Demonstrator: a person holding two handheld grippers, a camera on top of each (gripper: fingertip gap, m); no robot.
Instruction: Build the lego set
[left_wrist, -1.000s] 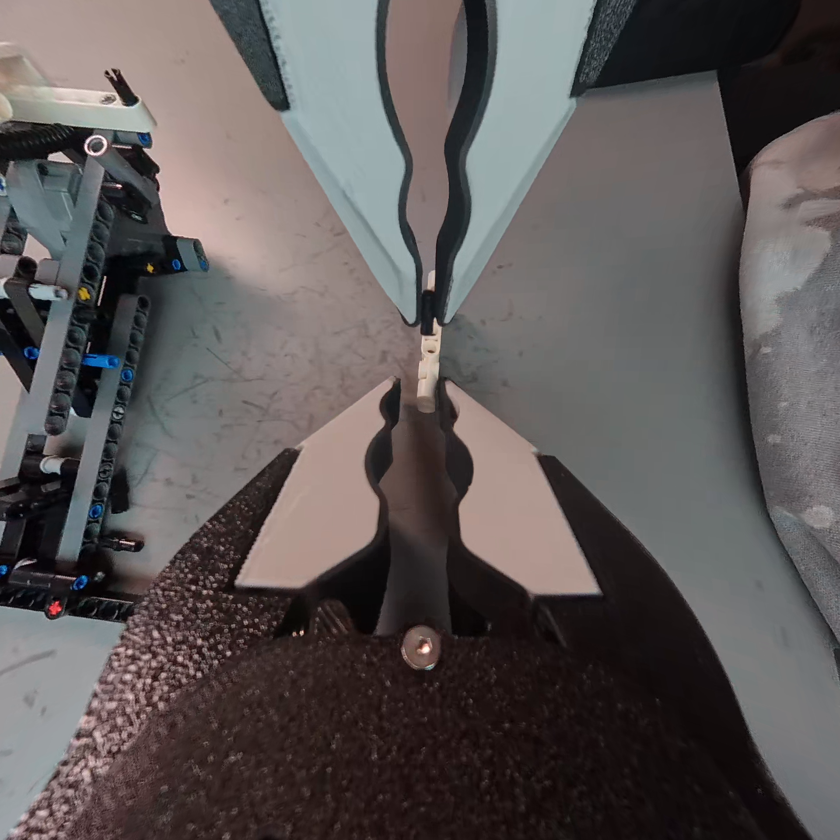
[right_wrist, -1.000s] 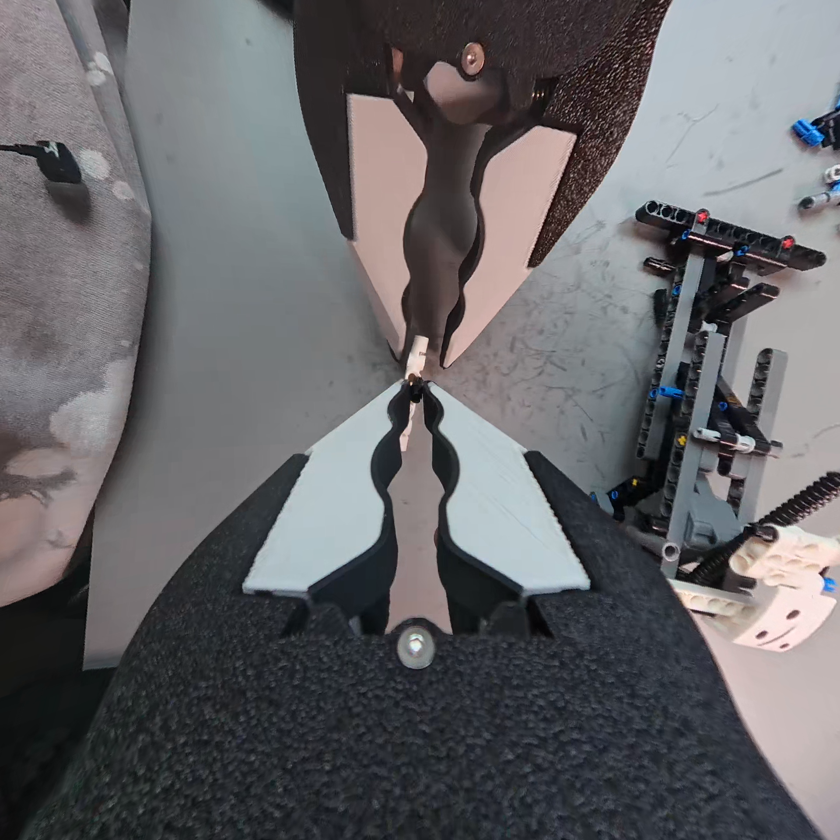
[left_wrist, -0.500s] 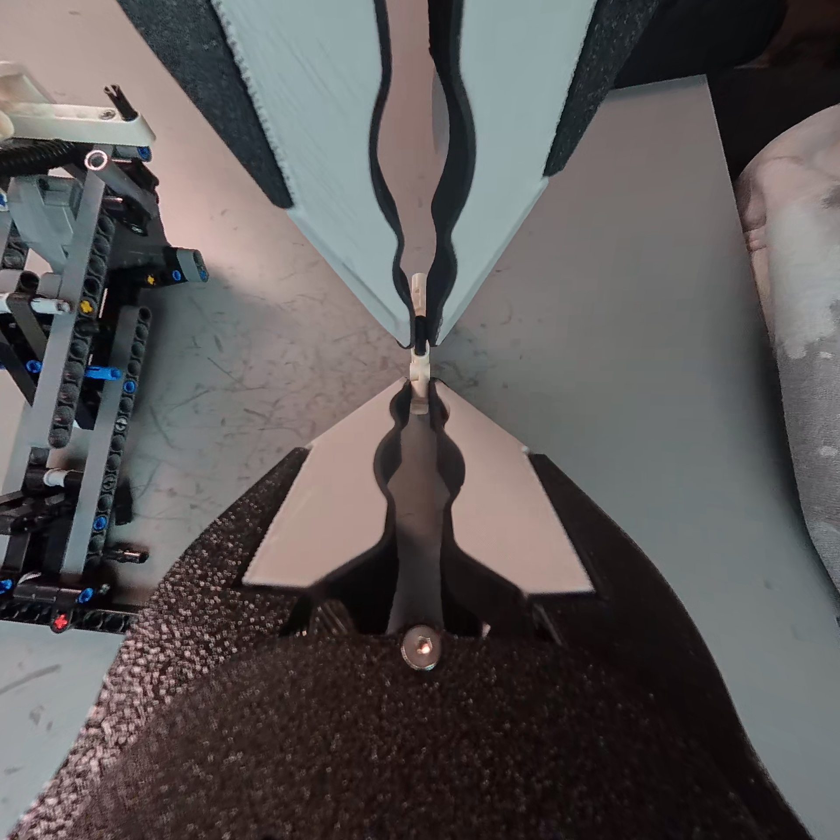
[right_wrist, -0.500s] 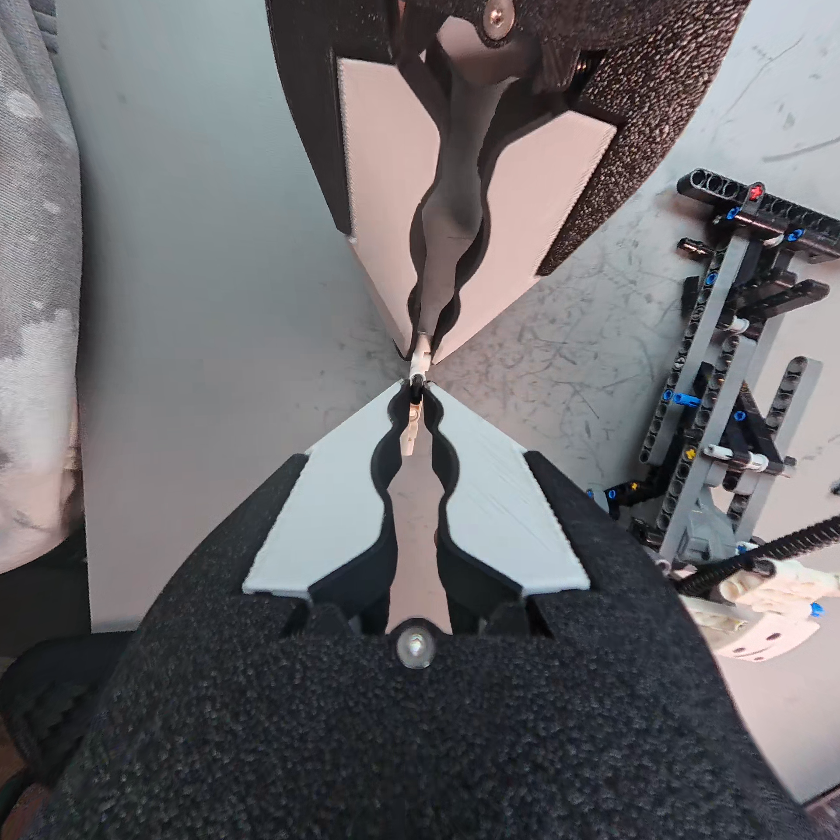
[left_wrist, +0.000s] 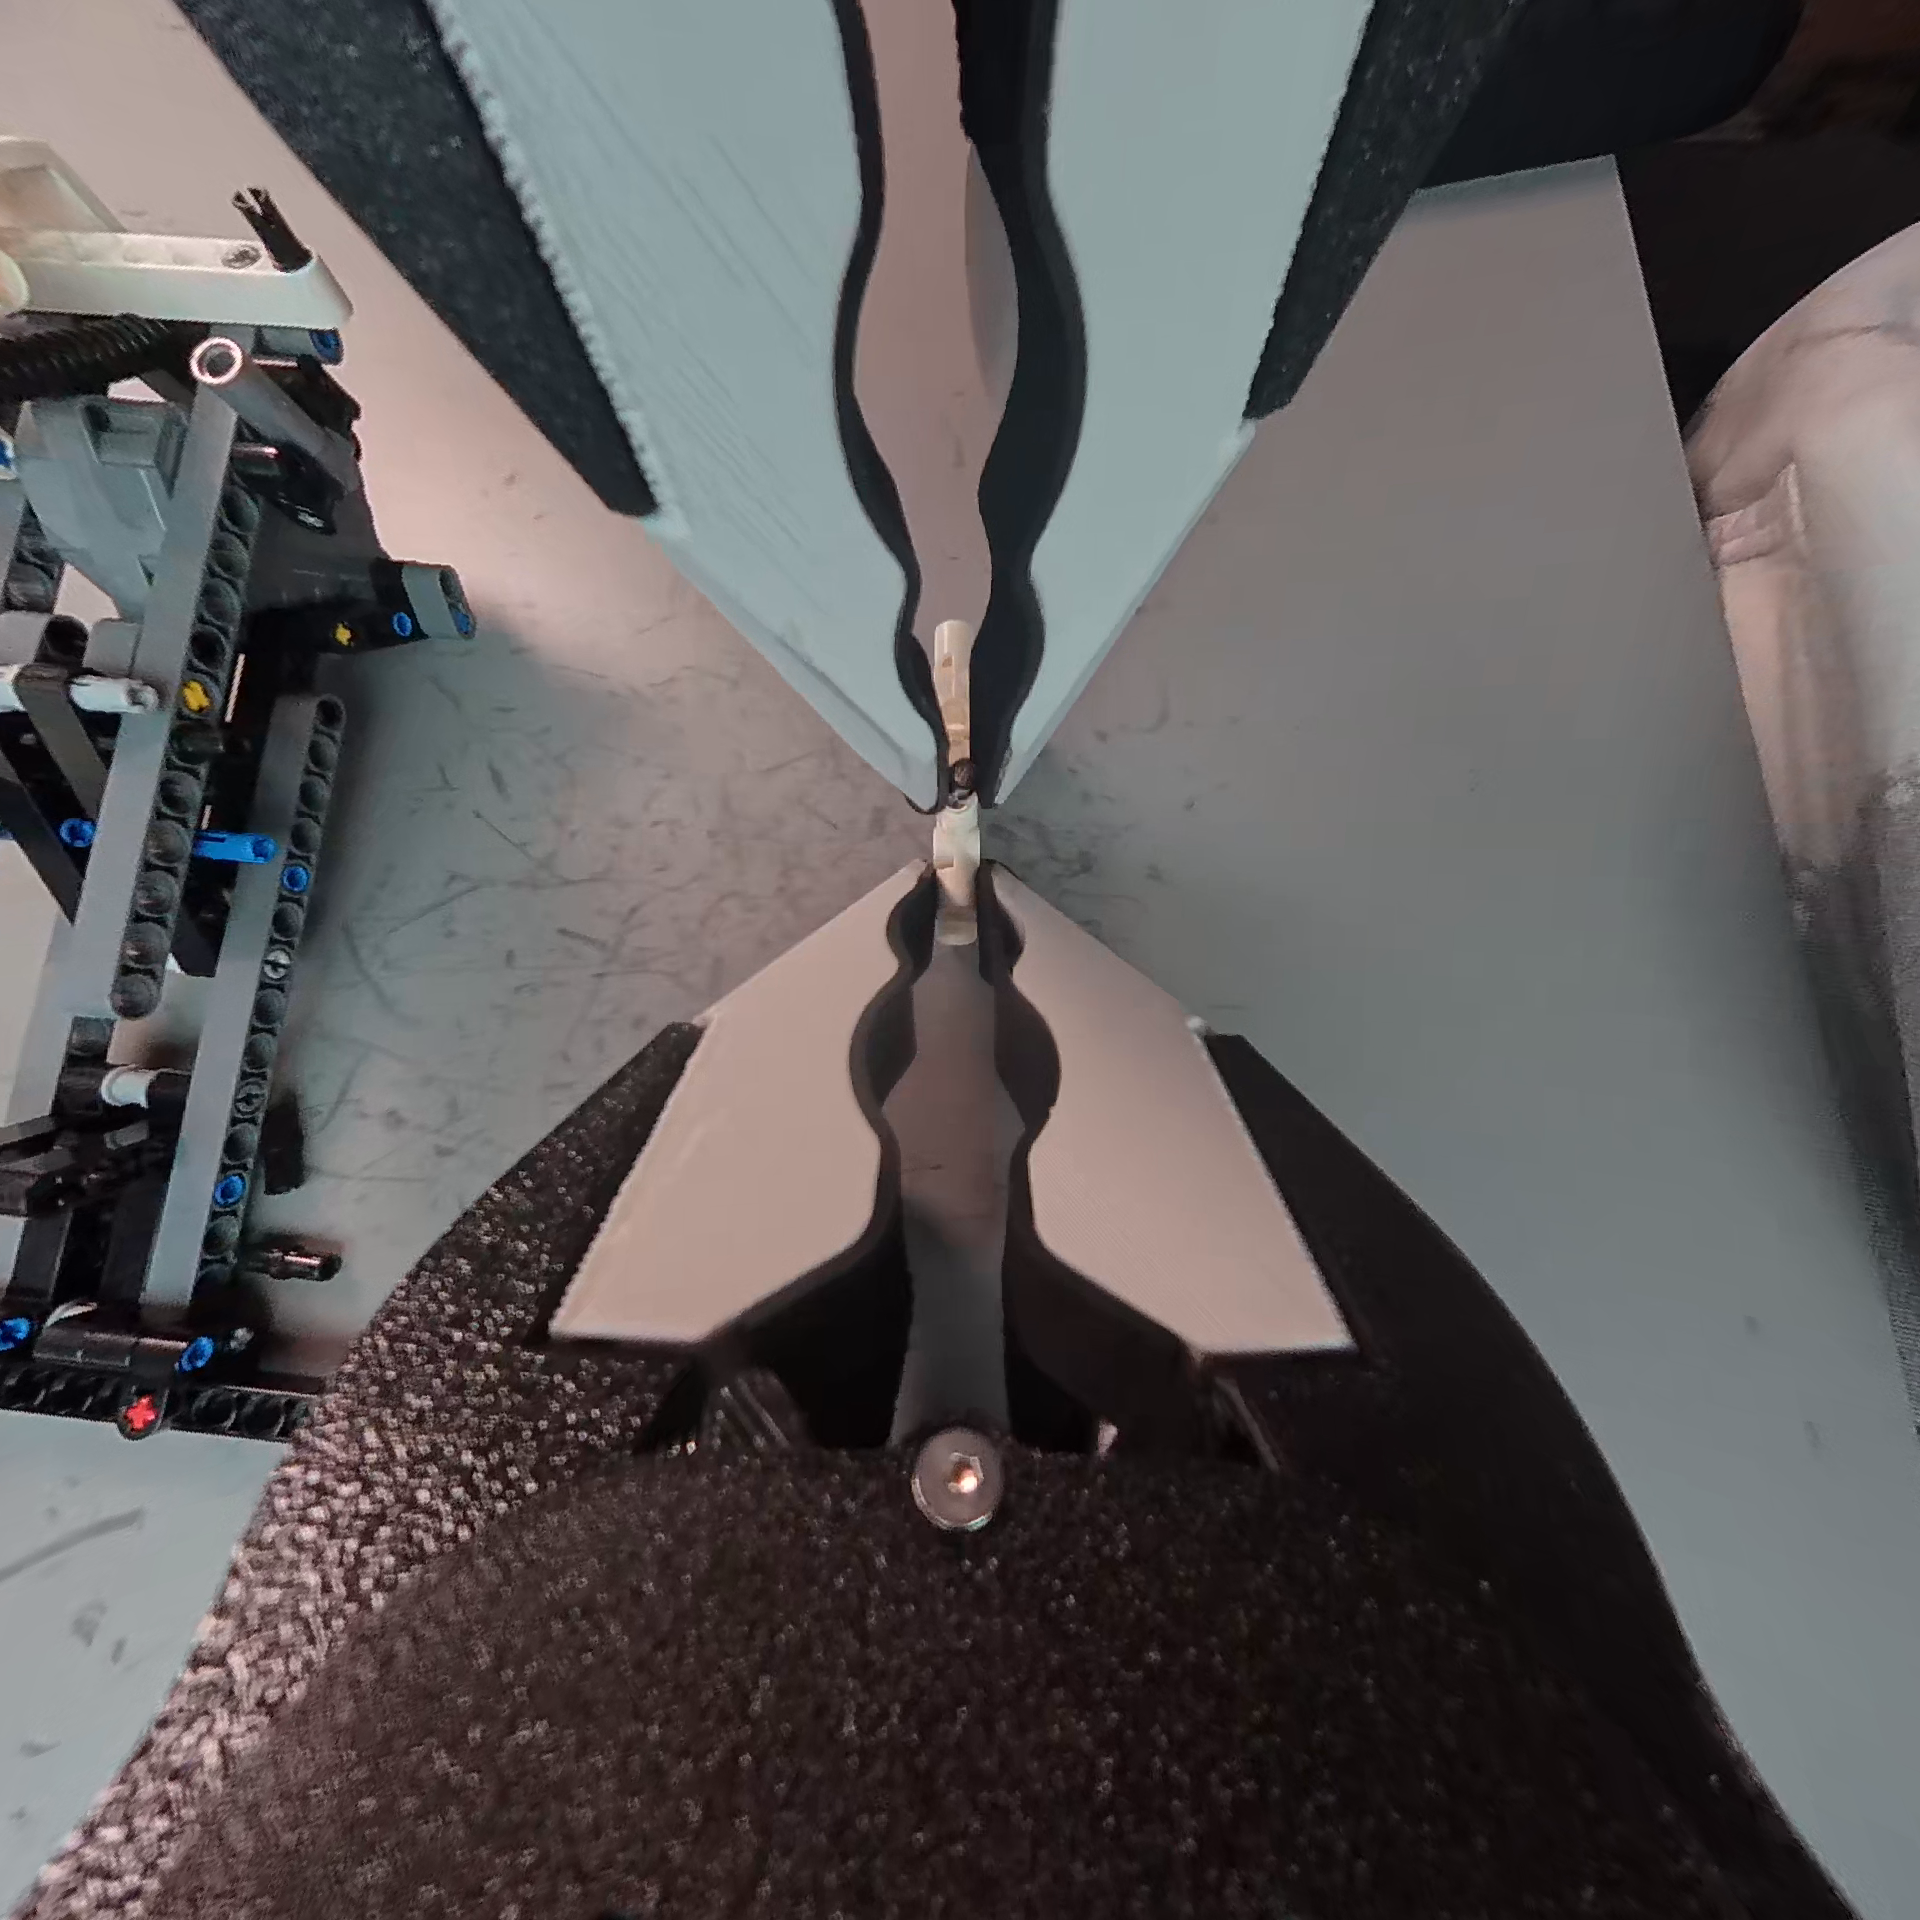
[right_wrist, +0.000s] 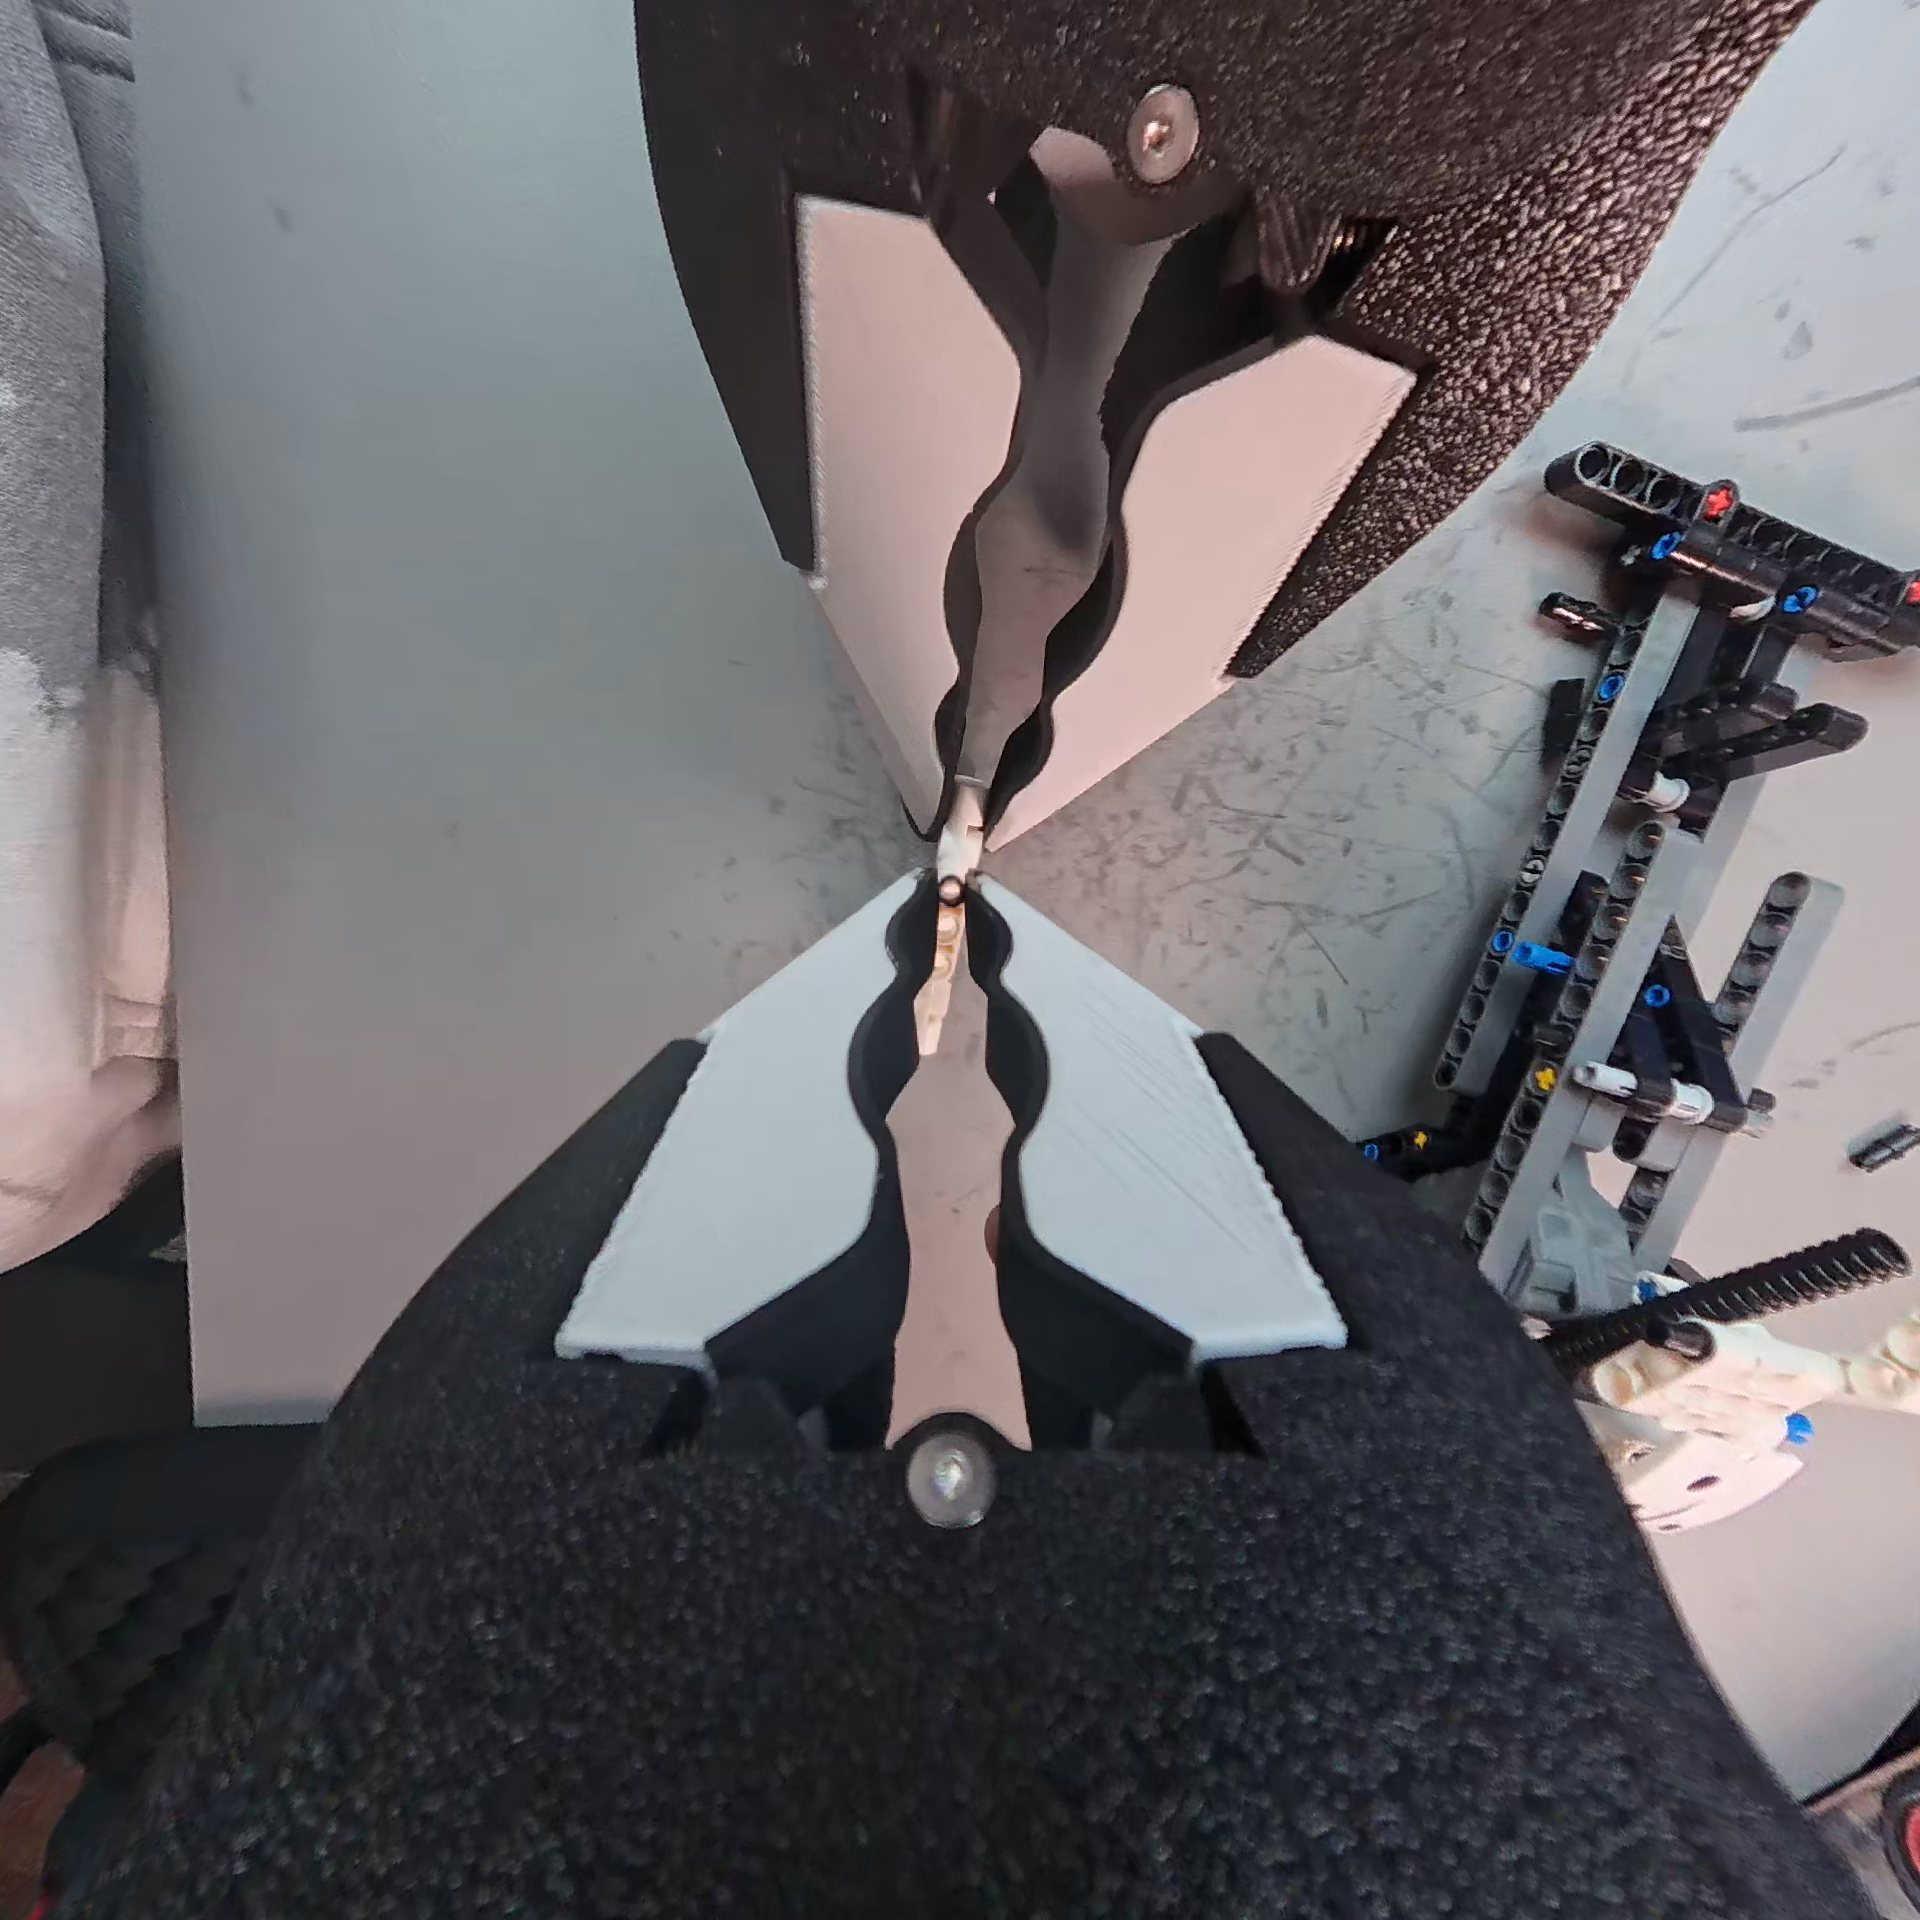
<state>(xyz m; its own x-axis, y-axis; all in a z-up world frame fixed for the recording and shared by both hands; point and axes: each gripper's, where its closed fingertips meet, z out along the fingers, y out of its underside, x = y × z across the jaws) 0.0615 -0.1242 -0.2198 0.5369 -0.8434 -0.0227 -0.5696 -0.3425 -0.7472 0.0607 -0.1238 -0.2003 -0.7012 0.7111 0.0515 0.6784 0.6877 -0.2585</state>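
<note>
I have a small white connector piece (left_wrist: 957, 842) pinched between the two grippers, tip to tip, in the air above the scratched grey surface (left_wrist: 582, 831), near its edge on the side of the person's pale sleeve (left_wrist: 1829, 727). A thin white stem (left_wrist: 951, 665) runs back between the right gripper's fingers, with a dark pin or hole showing at the joint; I cannot tell which.

My left gripper (left_wrist: 954, 902) is closed narrow on one end of the piece, and the right gripper (right_wrist: 948, 894) is closed narrow on the other end.

The part looks to me like hard, light plastic: stiff and smooth enough to twist or pop out if I squeeze off-centre. I judge the best hold is square across the thicker collar, not the slim stem, pushing straight along its length.

The half-built frame of grey and black beams (left_wrist: 177, 831) lies well apart, toward the surface's far side, with a black spring (right_wrist: 1745, 1299) and a white piece (right_wrist: 1683, 1444) at one end.
</note>
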